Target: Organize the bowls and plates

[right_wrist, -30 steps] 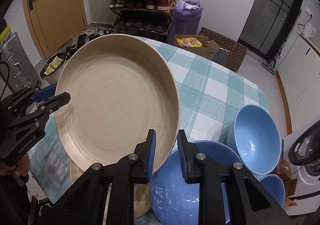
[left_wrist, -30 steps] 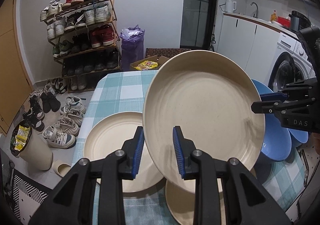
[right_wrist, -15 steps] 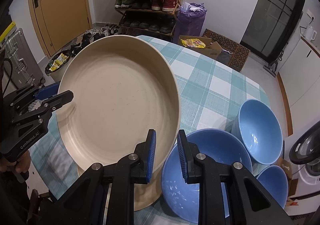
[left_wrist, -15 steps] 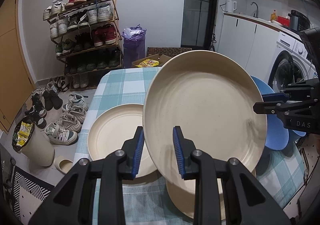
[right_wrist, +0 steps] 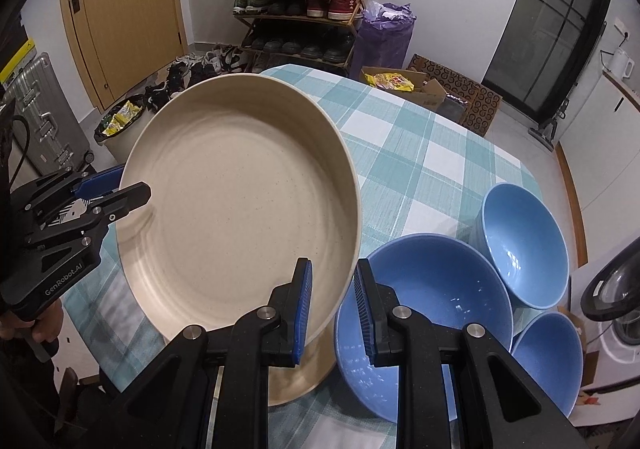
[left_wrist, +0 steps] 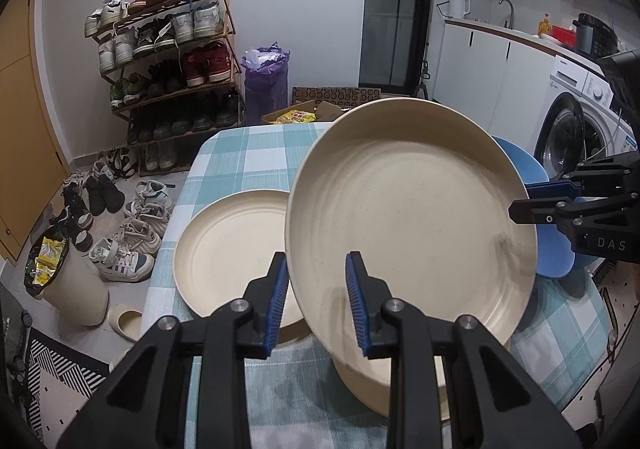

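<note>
A large cream plate (left_wrist: 412,217) is held in the air above the checked table, tilted. My left gripper (left_wrist: 316,301) is shut on its near rim. My right gripper (right_wrist: 332,301) is shut on the opposite rim of the same plate (right_wrist: 240,217). A second cream plate (left_wrist: 228,249) lies flat on the table to the left. Another cream plate (left_wrist: 368,385) lies under the held one. Three blue bowls stand at the right: a big one (right_wrist: 432,325), a deeper one (right_wrist: 524,245) and a small one (right_wrist: 548,357).
The table has a teal and white checked cloth (right_wrist: 412,161). A shoe rack (left_wrist: 168,61), loose shoes and a bin (left_wrist: 68,281) stand on the floor to the left. A washing machine (left_wrist: 580,129) is at the right.
The held plate has risen a little and shifted slightly left over the table. More of the flat plate and the blue bowls shows. Both grippers keep their hold.
</note>
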`<act>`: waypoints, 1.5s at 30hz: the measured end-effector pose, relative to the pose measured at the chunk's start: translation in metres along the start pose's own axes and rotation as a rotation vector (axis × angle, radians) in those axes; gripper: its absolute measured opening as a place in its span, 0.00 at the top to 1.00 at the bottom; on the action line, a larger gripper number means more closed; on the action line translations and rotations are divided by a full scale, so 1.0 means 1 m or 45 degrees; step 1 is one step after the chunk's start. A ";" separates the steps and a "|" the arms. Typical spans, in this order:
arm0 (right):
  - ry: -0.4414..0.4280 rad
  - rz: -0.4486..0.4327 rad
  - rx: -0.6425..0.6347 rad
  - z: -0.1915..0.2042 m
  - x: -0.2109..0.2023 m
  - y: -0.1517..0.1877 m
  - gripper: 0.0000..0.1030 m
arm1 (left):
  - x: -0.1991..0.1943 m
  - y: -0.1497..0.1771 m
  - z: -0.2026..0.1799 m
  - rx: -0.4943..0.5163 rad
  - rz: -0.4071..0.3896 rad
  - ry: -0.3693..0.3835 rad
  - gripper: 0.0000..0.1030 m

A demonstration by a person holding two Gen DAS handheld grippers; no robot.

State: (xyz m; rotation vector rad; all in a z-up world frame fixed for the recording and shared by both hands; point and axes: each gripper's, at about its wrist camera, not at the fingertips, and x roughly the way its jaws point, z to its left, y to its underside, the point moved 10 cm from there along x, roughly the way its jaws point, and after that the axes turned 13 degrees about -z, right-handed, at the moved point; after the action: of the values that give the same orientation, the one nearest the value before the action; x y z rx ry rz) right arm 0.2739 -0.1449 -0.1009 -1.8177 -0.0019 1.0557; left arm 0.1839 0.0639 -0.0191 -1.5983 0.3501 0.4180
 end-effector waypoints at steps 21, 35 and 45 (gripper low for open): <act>-0.027 0.026 0.015 0.008 0.007 0.025 0.79 | -0.005 0.028 -0.004 0.002 0.040 0.013 0.74; -0.036 0.040 0.022 0.013 0.007 0.039 0.79 | -0.005 0.041 -0.004 0.001 0.070 0.015 0.74; -0.039 0.053 0.015 0.015 0.010 0.048 0.79 | -0.001 0.048 -0.006 0.006 0.097 0.016 0.74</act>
State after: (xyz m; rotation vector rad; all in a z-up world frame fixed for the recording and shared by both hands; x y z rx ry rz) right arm 0.2496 -0.1534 -0.1456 -1.7971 0.0236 1.1106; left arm 0.1607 0.0547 -0.0608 -1.5874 0.4225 0.4651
